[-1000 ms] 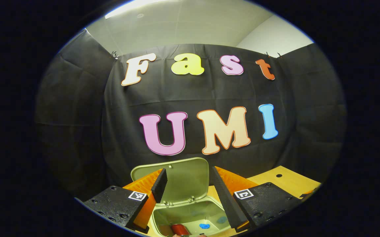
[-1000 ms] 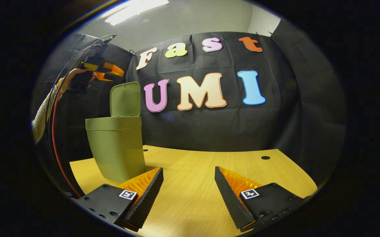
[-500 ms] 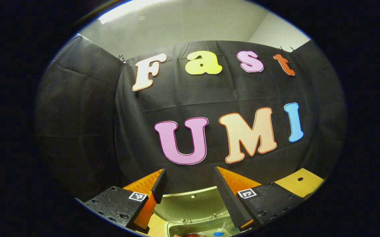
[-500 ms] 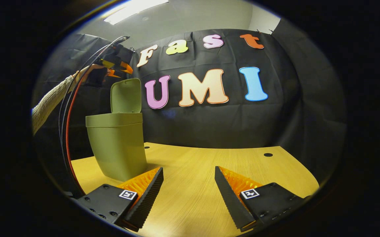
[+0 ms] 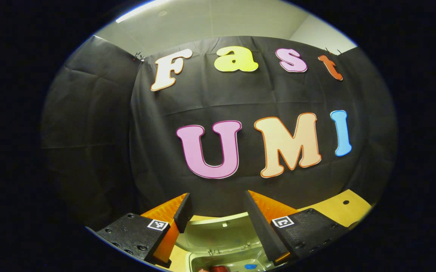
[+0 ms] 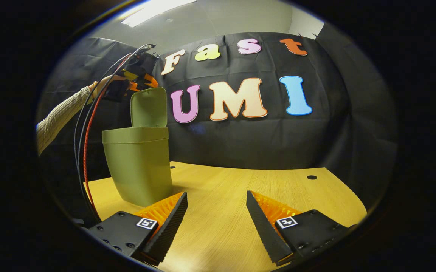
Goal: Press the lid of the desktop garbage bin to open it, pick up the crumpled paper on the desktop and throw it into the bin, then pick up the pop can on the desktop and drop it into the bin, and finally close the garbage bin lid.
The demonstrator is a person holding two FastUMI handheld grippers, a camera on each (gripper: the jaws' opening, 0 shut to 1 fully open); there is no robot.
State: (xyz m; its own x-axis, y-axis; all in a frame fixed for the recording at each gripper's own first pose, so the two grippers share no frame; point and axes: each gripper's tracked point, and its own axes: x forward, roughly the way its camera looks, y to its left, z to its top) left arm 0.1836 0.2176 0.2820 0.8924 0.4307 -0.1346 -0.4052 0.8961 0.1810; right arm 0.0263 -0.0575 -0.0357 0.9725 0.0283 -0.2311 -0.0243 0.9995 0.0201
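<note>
In the right gripper view, the green bin (image 6: 139, 166) stands on the wooden table (image 6: 240, 196) at the left side, with its lid (image 6: 149, 107) raised upright above the back rim. The left gripper (image 6: 142, 80) hangs in the air just above and behind the top edge of that lid, held by a hand (image 6: 106, 81) in a knitted sleeve (image 6: 57, 121), with cables (image 6: 83, 143) trailing down from it toward the table edge; from here I cannot tell whether it touches the lid. In the left gripper view, the left gripper (image 5: 218, 211) has its jaws spread apart with nothing between them, and it looks over the lid (image 5: 218, 236) and down into the bin's opening (image 5: 225, 262). At the very bottom of that opening lies a red thing, likely the can (image 5: 218, 269), with a small blue spot (image 5: 250, 266) beside it; the crumpled paper cannot be made out. The right gripper (image 6: 218, 211) stays low over the table, to the right of the bin and near its base, its jaws spread wide and holding nothing, with bare tabletop between the fingers.
</note>
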